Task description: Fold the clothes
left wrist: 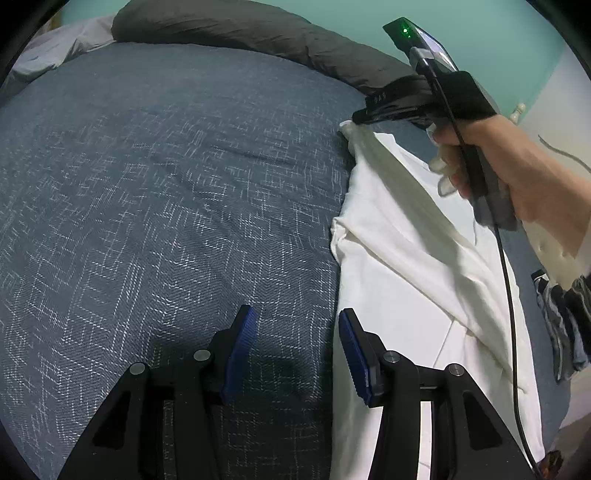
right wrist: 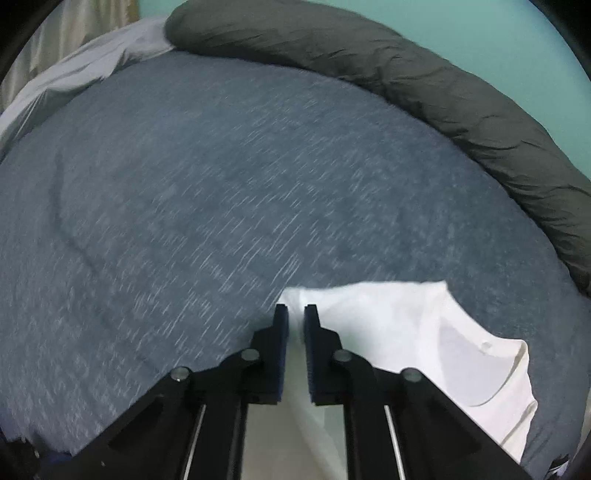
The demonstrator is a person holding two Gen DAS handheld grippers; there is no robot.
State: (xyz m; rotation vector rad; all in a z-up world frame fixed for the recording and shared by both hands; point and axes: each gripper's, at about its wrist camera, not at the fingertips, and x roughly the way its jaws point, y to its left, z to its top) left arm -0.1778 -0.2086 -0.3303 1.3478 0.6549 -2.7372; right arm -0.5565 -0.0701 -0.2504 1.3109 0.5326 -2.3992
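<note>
A white garment (left wrist: 399,258) lies along the right side of a blue-grey patterned bed cover (left wrist: 166,184). My left gripper (left wrist: 295,332) hovers open over the cover at the garment's near left edge, nothing between its blue pads. A hand (left wrist: 517,173) holds my right gripper (left wrist: 354,123), which pinches the garment's far corner and lifts a taut fold off the bed. In the right wrist view the right gripper (right wrist: 295,317) has its pads nearly together with the white garment (right wrist: 388,321) caught between them, its neckline lying to the right.
A dark grey rolled duvet (left wrist: 240,29) runs along the far edge of the bed against a teal wall, also in the right wrist view (right wrist: 406,74). Pale grey bedding (left wrist: 55,48) sits at the far left. Dark striped clothes (left wrist: 565,325) lie at the right edge.
</note>
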